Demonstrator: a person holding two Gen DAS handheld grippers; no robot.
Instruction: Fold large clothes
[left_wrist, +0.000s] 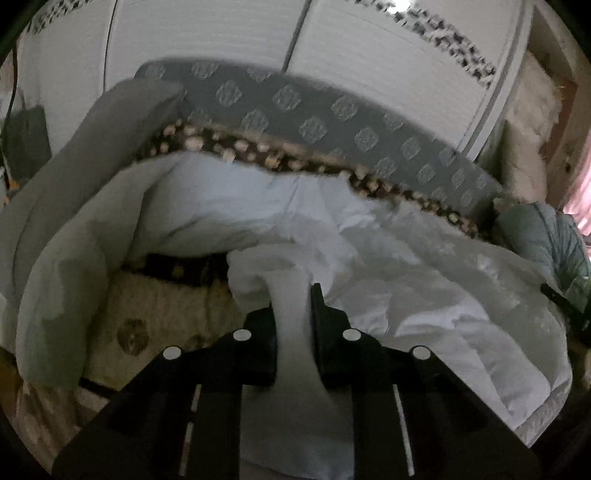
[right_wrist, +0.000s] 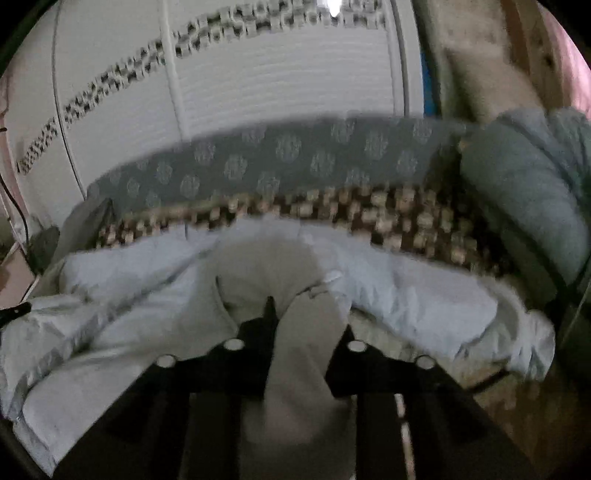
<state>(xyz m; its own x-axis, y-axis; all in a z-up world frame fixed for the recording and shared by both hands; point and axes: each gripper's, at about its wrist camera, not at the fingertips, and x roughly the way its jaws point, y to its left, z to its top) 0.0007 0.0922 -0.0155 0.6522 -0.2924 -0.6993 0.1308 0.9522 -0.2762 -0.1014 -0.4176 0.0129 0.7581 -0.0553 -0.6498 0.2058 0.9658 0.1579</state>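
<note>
Garment (left_wrist: 406, 258), white, lies crosswise before both grippers (left_wrist: 291, 295) (right_wrist: 295, 306), fingers clamped on its bunched edge.

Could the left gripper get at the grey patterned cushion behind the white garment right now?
Probably not: the left gripper is shut on a bunch of the white garment, whose heaped bulk and the brown checkered blanket lie before the grey patterned cushion.

Grey headboard (left_wrist: 332, 110) ahead — pillow (right_wrist: 524, 192) rightward
</note>
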